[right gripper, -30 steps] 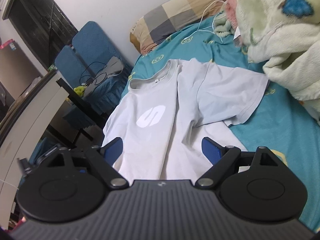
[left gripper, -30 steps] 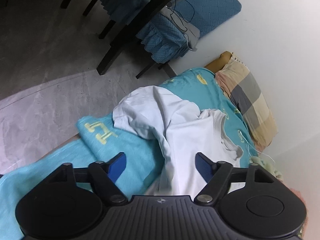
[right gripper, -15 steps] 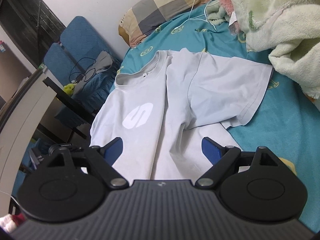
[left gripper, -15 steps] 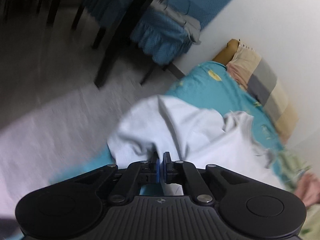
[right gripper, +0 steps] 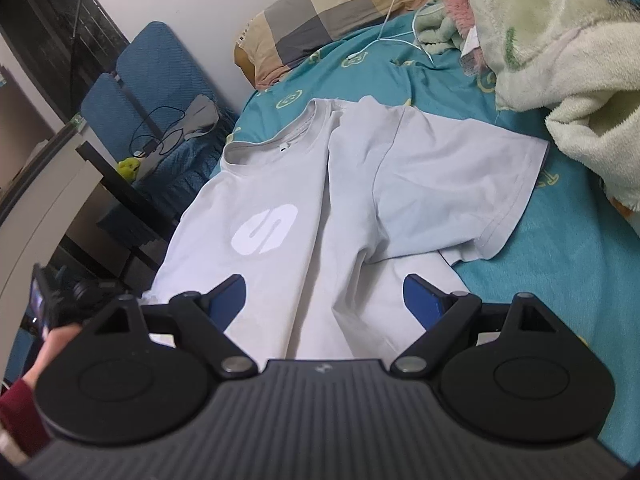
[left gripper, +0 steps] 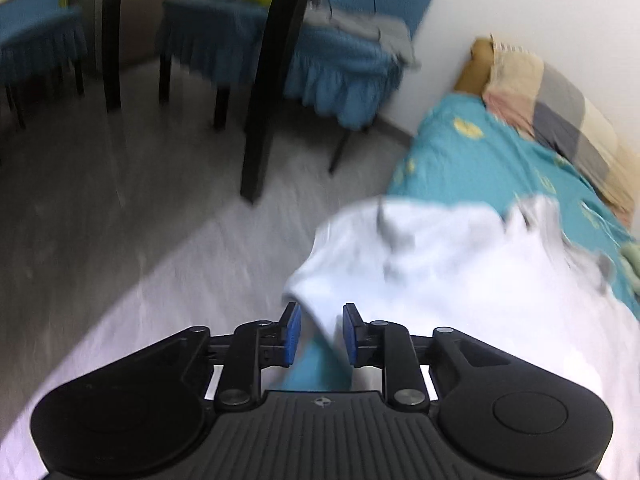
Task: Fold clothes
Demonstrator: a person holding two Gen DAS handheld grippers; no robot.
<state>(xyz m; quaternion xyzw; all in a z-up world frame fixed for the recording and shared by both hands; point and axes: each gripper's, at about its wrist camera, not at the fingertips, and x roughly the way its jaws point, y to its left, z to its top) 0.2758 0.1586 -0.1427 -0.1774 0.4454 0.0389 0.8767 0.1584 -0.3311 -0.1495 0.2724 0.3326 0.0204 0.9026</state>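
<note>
A white T-shirt (right gripper: 320, 184) with a white logo lies front up on the teal bed sheet (right gripper: 552, 248); its right sleeve is folded in over the body. My right gripper (right gripper: 324, 300) is open and empty, just above the shirt's lower part. In the blurred left wrist view my left gripper (left gripper: 318, 334) has its jaws a little apart, at the shirt's left edge (left gripper: 420, 264) by the bed side. A fold of the shirt hangs between the pads, not pinched.
A checked pillow (right gripper: 332, 20) lies at the bed head against the wall. A fluffy green-white blanket (right gripper: 560, 52) and a white cable (right gripper: 400, 12) lie at the right. Blue chairs (left gripper: 332, 60) and a black table leg (left gripper: 268, 92) stand beside the bed.
My left gripper shut on the shirt's left edge, pulled it toward the bed side, and has now opened part way. My right gripper has stayed open and moved slightly.
</note>
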